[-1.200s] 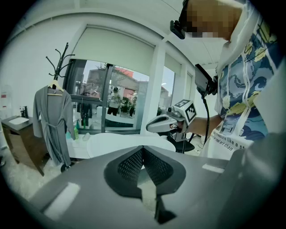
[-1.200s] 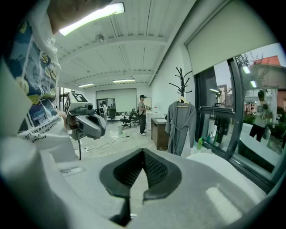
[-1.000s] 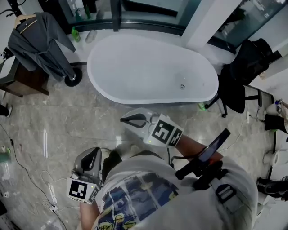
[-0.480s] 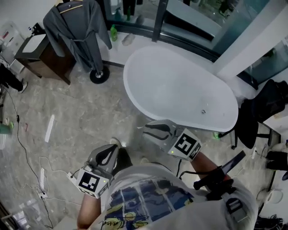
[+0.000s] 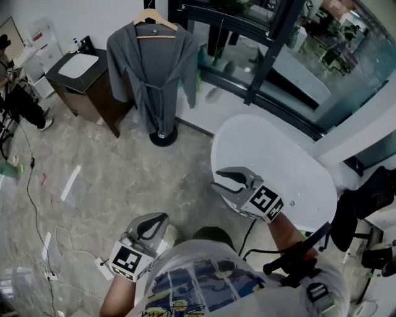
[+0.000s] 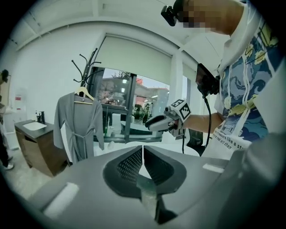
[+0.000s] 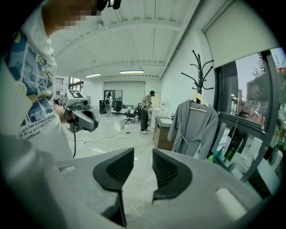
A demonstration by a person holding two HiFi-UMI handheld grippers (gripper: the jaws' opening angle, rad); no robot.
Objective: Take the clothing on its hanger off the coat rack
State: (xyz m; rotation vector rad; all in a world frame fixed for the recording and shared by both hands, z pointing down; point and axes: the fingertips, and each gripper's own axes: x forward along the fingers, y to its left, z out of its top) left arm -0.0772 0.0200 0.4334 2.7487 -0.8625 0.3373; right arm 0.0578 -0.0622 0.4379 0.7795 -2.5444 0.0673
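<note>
approaching looks the step in hand: in the head view the grey robe (image 5: 151, 68) on its hanger (image 5: 150, 18) hangs on the coat rack (image 5: 163, 137), well ahead. left gripper view: left claw (image 6: 142, 154) clenched, empty. right gripper view: right claw (image 7: 143, 163) has just been opening, nothing between; next, reach the hanger.

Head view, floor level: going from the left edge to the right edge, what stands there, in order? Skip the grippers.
bystander → dark cabinet → grey robe on its hanger → white bathtub → black office chair
</note>
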